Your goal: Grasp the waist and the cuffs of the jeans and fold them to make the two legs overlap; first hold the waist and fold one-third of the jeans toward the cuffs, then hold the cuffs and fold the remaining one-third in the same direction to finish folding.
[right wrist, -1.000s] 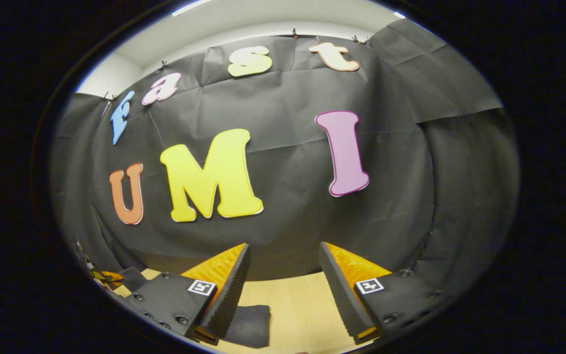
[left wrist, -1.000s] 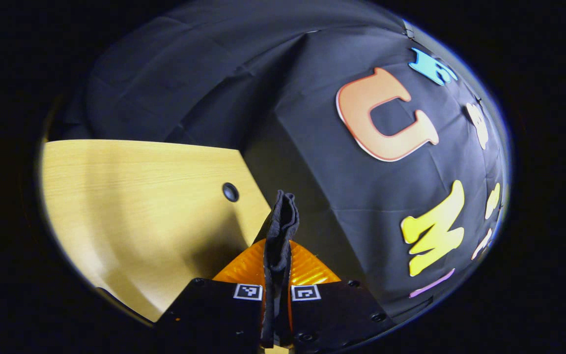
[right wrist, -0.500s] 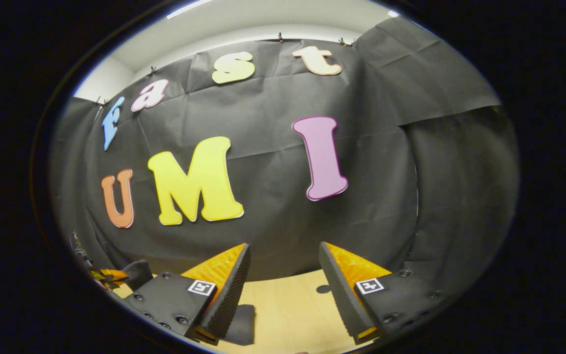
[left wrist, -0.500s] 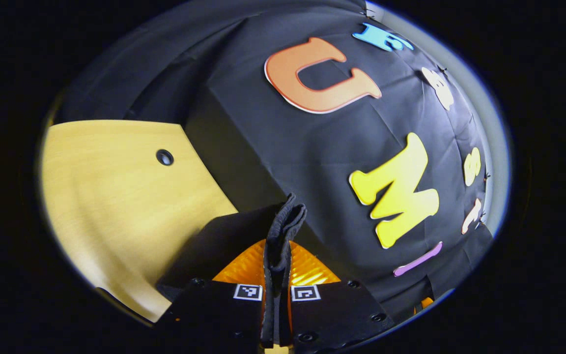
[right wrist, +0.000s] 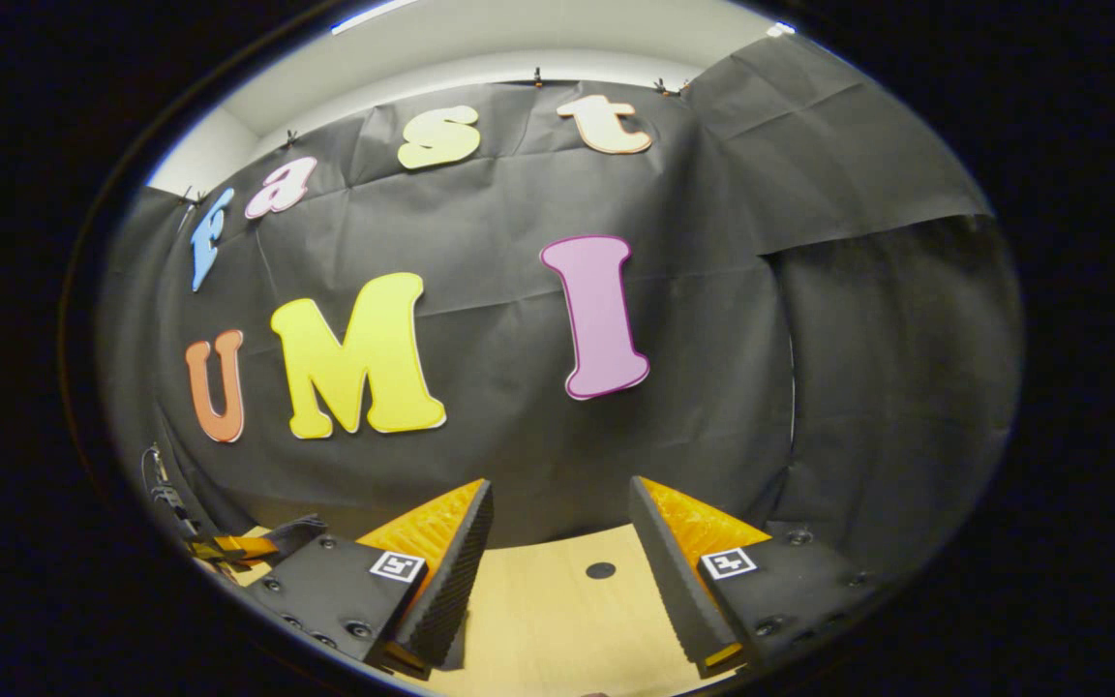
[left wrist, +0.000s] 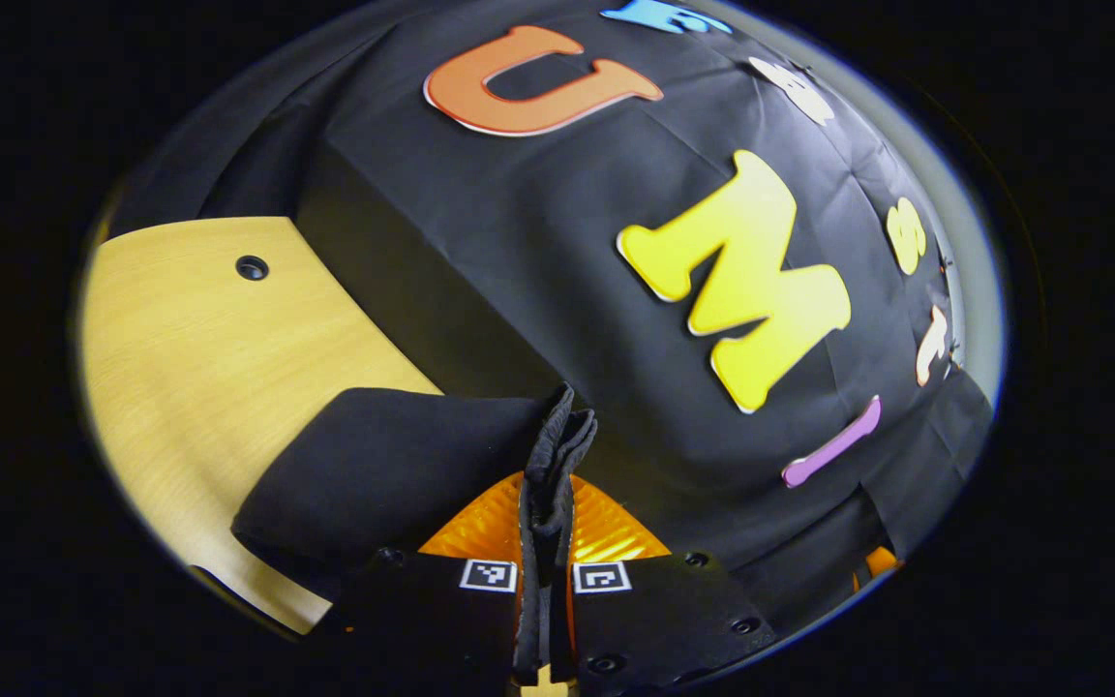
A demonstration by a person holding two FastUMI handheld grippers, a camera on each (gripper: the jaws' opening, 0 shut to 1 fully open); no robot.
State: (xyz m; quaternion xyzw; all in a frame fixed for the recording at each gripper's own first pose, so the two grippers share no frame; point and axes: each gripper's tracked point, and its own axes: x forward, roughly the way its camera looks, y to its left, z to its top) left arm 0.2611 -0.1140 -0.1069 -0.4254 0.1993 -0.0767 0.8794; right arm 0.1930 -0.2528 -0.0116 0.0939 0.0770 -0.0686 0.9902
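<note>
A bunched edge of the jeans (left wrist: 552, 455) is pinched by the left gripper (left wrist: 546, 484); cloth trails toward 9 o'clock over the table (left wrist: 180, 339). The right gripper (right wrist: 557, 542) is held spread.

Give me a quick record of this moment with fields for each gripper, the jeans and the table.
left gripper: shut on a bunched edge of the jeans
right gripper: open, holding nothing, above the table
jeans: dark, one fold draped over the table beside the left gripper
table: light wood, with a small round hole
</note>
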